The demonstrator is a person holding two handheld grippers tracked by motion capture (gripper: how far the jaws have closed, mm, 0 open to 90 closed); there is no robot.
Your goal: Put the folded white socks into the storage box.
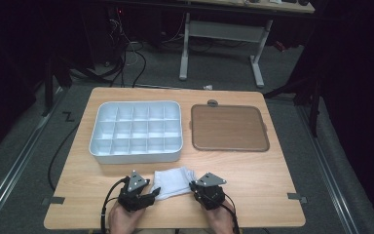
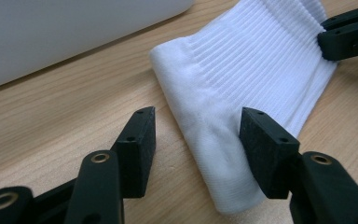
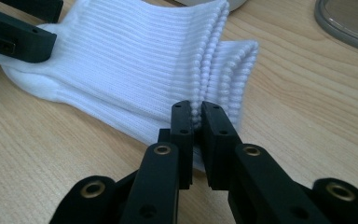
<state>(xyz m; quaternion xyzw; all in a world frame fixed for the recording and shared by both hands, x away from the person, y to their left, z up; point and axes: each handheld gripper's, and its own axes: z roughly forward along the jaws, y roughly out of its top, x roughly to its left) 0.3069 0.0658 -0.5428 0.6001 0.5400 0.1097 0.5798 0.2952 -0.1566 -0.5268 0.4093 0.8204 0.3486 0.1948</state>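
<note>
- High view: the white sock [image 1: 174, 182] lies folded at the table's [image 1: 272, 195] near edge, between both grippers, near of the compartment tray [image 1: 135, 131].
- Right gripper [image 3: 196, 114]: jaws clamped on the sock's ribbed cuff edge.
- Left gripper [image 2: 196, 135]: jaws apart, straddling the folded end, not yet pinching.
- Close the left jaws squarely over all layers before lifting; keep the right grip firm.

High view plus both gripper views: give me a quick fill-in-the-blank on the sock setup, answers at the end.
1. The right gripper is ____ on the white sock's ribbed cuff edge.
2. The left gripper stands ____ around the sock's other end.
3. The sock lies in front of the white ____ tray.
4. The brown lid lies to the ____ of that tray.

Answers: shut; open; compartment; right
</note>
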